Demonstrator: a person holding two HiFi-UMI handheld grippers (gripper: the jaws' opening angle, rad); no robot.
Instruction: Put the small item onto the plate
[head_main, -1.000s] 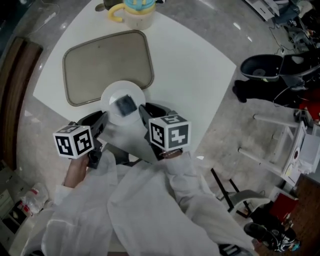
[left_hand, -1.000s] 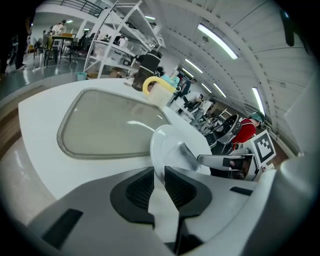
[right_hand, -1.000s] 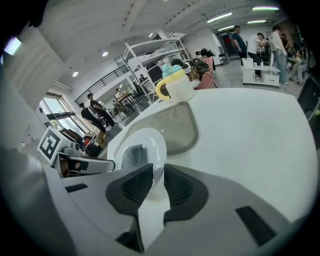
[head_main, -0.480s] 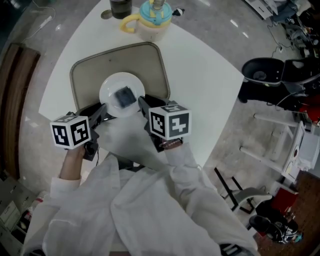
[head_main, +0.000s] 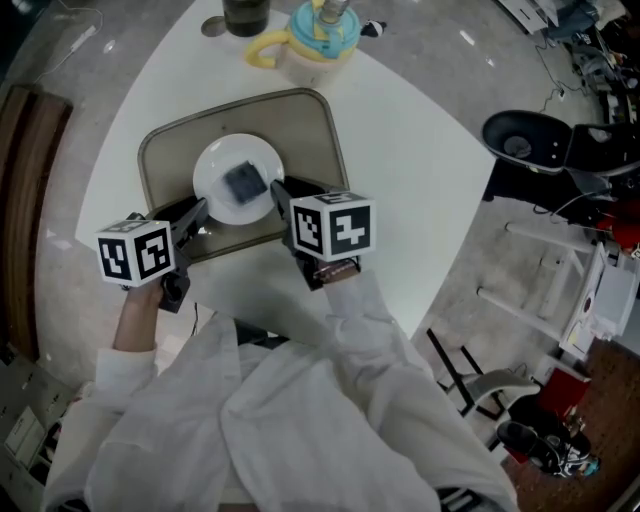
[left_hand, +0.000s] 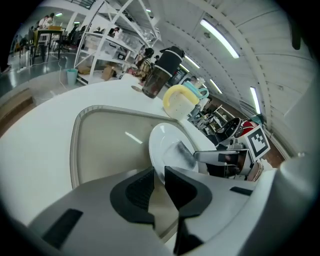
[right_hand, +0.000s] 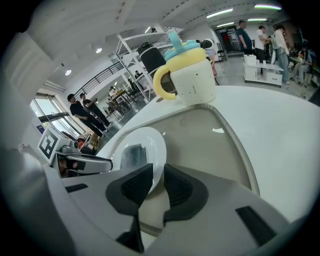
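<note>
A white plate with a small grey item on it is over the near half of the beige tray. My left gripper is shut on the plate's left rim and my right gripper on its right rim. In the left gripper view the plate runs edge-on between the jaws of the left gripper, the item lying on it. The right gripper view shows the plate pinched by the right gripper, with the item on its middle.
A yellow and blue lidded cup and a dark jar stand beyond the tray's far edge. The white table extends to the right of the tray. Chairs and a stool stand on the floor at the right.
Both grippers have carried the plate with the item away from the person, from the table's front part to over the tray. The grip on both rims is unchanged.
</note>
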